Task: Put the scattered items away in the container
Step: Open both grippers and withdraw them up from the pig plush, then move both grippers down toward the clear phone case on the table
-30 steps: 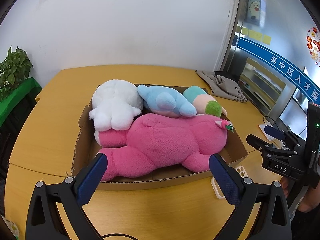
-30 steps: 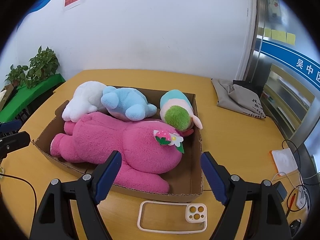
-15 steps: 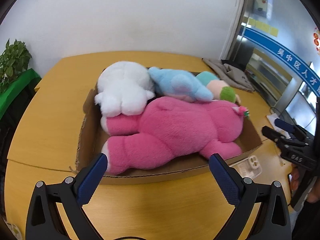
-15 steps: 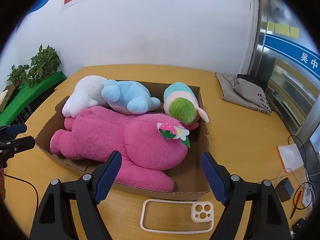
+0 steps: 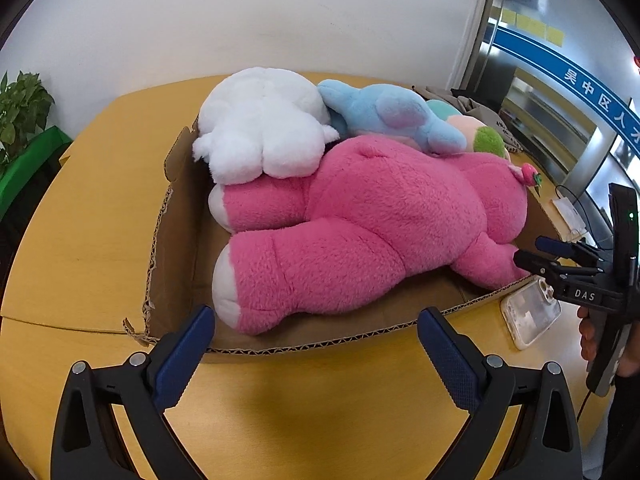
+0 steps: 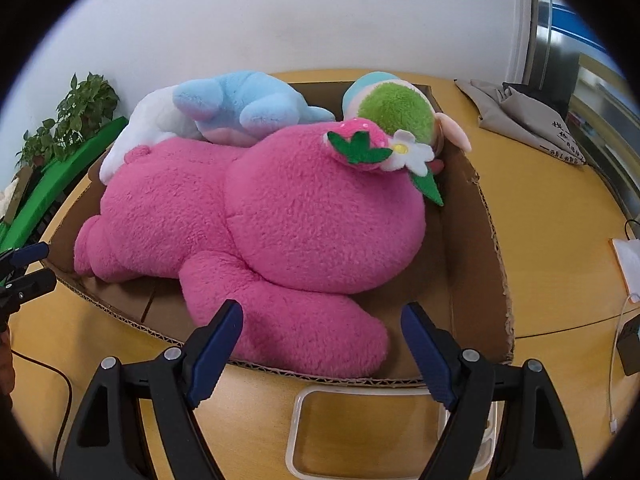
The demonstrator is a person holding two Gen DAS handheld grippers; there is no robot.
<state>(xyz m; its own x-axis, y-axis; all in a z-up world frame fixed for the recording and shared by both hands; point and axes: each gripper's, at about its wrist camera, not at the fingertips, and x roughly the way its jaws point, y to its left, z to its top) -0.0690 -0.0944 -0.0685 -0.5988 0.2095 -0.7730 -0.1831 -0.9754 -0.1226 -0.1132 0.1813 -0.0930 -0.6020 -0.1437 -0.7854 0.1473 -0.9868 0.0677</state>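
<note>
Now both grippers sit closer to the corrugated cardboard box (image 5: pixel 176 240) than a second ago. Left gripper (image 5: pixel 316 354) and right gripper (image 6: pixel 322 354) — jaws apart, empty. Fluffy pink plush bear (image 6: pixel 288 216) fills the box; clear phone case (image 6: pixel 384 436) lies outside — on the table.

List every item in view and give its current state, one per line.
left gripper: open, empty
right gripper: open, empty
cardboard box: open-topped, holding four plush toys
pink plush: lying in box
white plush: resting on pink plush's leg
blue plush: lying in box
green-faced plush: in box's far corner
phone case: on table, outside box
</note>
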